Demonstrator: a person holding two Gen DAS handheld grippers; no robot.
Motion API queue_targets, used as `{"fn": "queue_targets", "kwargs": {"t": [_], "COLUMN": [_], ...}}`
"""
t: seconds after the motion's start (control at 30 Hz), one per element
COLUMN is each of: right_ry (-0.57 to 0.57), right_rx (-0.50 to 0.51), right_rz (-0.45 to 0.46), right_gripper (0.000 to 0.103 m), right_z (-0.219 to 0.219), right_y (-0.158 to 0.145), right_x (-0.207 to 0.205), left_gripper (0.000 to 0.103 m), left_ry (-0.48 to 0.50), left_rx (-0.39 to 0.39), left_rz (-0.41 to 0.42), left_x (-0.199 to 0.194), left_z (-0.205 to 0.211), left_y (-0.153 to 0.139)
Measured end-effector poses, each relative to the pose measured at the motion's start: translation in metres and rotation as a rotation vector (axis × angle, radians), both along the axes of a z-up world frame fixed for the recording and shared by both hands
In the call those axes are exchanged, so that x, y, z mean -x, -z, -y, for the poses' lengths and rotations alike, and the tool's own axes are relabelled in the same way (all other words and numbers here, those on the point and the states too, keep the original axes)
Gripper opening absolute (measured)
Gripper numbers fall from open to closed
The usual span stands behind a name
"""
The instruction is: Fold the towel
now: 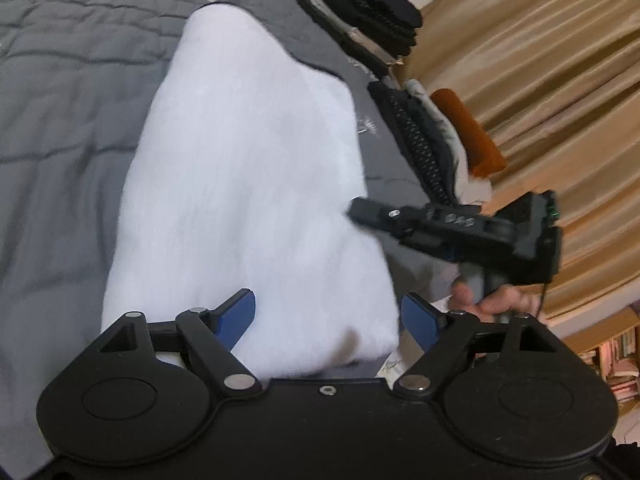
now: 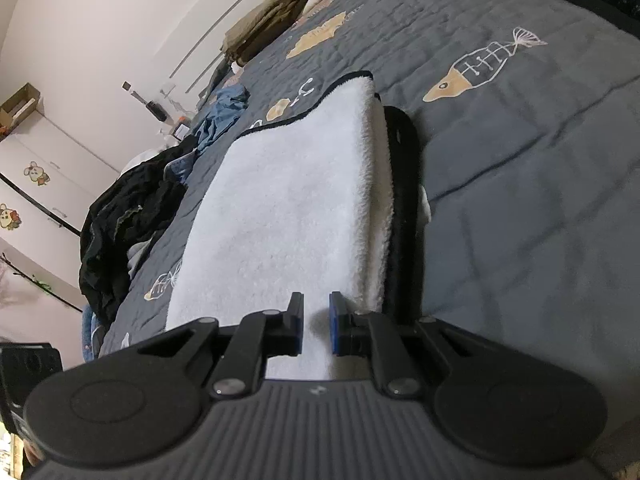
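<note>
White towel (image 1: 248, 184) flat on grey quilt (image 1: 60, 128), doubled layers at its edge in my right view, long axis running away from both tongs. Left gripper (image 1: 328, 314) spread wide, empty, over near end. Right gripper (image 2: 316, 326) narrowed over near edge, slim gap; can't tell if pinching pile.

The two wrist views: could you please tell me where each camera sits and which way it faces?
Left wrist: behind the left gripper, jaws wide open, looking along the white fluffy towel towards tan curtains; the right gripper and a hand show.
Right wrist: behind the right gripper, jaws narrowly apart, looking along the towel towards a pale wall.
Shared: towel and grey quilted bedspread.
</note>
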State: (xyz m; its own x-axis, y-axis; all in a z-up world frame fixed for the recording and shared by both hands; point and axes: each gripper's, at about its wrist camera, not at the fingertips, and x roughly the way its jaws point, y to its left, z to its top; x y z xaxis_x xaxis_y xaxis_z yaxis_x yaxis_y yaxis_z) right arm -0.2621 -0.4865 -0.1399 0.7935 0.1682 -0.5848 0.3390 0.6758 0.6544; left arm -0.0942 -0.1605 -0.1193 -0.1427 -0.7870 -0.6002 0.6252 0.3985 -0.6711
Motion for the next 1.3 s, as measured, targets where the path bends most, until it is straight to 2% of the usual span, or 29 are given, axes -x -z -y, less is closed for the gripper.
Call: {"fn": "queue_targets", "kwargs": {"t": [0.17, 0.23, 0.33, 0.4, 0.47, 0.77, 0.9, 1.0, 1.07, 1.23, 1.3], "right_ry": [-0.041, -0.061, -0.094, -0.115, -0.093, 0.006, 0.05, 0.083, 0.1, 0.115, 0.108], "right_rx": [-0.018, -0.025, -0.033, -0.012, 0.004, 0.076, 0.105, 0.086, 0.109, 0.154, 0.173], "right_rz": [0.029, 0.038, 0.043, -0.011, -0.017, -0.045, -0.055, -0.021, -0.007, 0.031, 0.019], "right_gripper": [0.013, 0.017, 0.019, 0.019, 0.019, 0.019, 0.023, 0.03, 0.034, 0.041, 0.042], "right_z": [-0.026, -0.037, -0.055, -0.067, -0.067, -0.065, -0.065, -0.066, -0.072, -0.092, -0.096], "right_y": [-0.005, -0.006, -0.005, 0.007, 0.006, 0.001, -0.002, -0.01, -0.02, -0.045, -0.054], "right_x": [0.011, 0.015, 0.021, 0.021, 0.031, 0.075, 0.095, 0.108, 0.112, 0.122, 0.12], "left_gripper": [0.08, 0.084, 0.089, 0.091, 0.093, 0.099, 0.1, 0.1, 0.1, 0.1, 0.101], "left_ry": [-0.131, -0.152, -0.193, -0.23, -0.257, -0.296, -0.302, -0.313, -0.328, -0.344, -0.338], "left_rx": [0.065, 0.086, 0.087, 0.07, 0.05, 0.029, 0.003, -0.006, -0.013, -0.033, -0.039], "left_rz": [-0.014, 0.038, 0.081, 0.093, 0.124, 0.193, 0.255, 0.307, 0.335, 0.403, 0.432], "left_x": [0.012, 0.02, 0.031, 0.038, 0.048, 0.072, 0.081, 0.088, 0.092, 0.103, 0.107], "left_z": [-0.026, -0.033, -0.045, -0.051, -0.057, -0.066, -0.066, -0.065, -0.066, -0.063, -0.061], "left_y": [-0.01, -0.02, -0.027, -0.028, -0.029, -0.034, -0.036, -0.04, -0.044, -0.065, -0.076]}}
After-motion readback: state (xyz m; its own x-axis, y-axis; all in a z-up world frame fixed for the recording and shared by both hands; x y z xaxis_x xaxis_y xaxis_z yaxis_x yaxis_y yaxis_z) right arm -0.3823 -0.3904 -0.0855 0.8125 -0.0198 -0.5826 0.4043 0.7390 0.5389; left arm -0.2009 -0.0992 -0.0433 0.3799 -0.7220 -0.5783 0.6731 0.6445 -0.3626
